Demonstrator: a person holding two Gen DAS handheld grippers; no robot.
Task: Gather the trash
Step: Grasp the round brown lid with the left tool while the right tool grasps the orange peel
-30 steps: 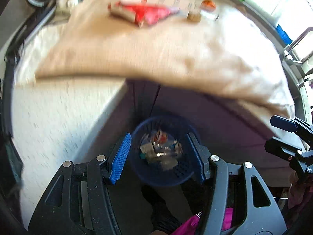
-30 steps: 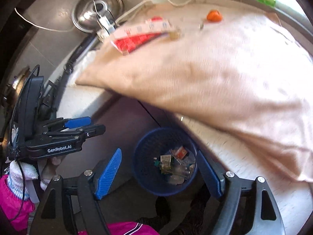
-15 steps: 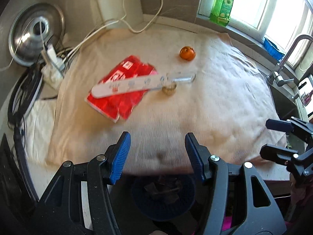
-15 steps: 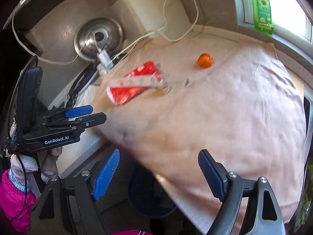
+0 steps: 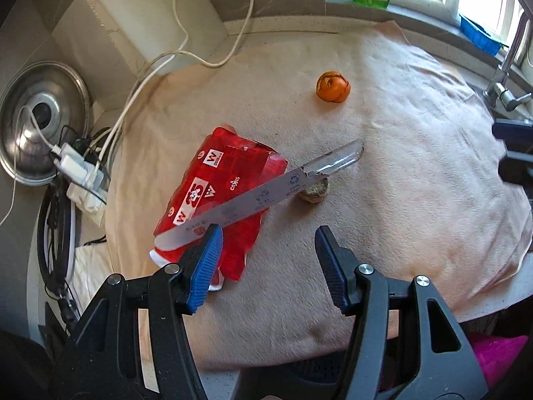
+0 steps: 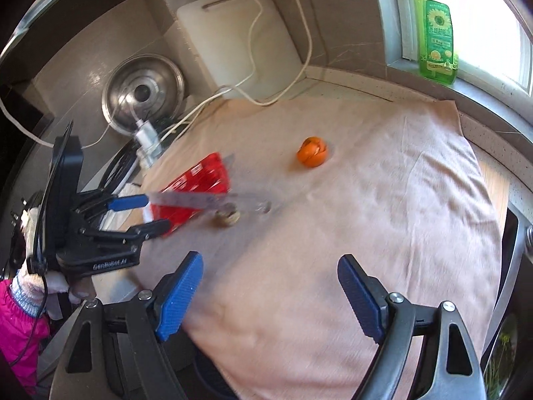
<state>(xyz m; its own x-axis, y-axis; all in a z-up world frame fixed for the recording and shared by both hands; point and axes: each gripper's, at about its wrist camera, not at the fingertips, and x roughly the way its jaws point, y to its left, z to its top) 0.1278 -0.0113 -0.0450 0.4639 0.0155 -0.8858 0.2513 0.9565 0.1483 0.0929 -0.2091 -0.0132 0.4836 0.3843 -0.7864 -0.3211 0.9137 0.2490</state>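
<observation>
A red snack wrapper [image 5: 216,196] lies on the beige cloth [image 5: 399,183], with a long white and clear wrapper strip [image 5: 260,196] across it. A small brown nut shell [image 5: 313,192] sits under the strip's clear end. An orange peel [image 5: 333,87] lies further back. My left gripper [image 5: 266,263] is open and empty, its left finger just before the red wrapper. My right gripper [image 6: 266,296] is open and empty over the cloth's near part. In the right wrist view I see the red wrapper [image 6: 200,183], the shell [image 6: 227,217], the peel [image 6: 312,151] and the left gripper [image 6: 140,213].
A steel pot lid [image 5: 36,123], chargers and white cables [image 5: 83,173] crowd the left side. A white board [image 6: 240,43] leans on the back wall. A green bottle [image 6: 436,30] stands on the sill. A tap [image 5: 506,76] is at the right.
Both grippers rose from the blue trash basket below the counter edge to over the cloth. The left gripper moved forward close to the red wrapper. Both stayed open.
</observation>
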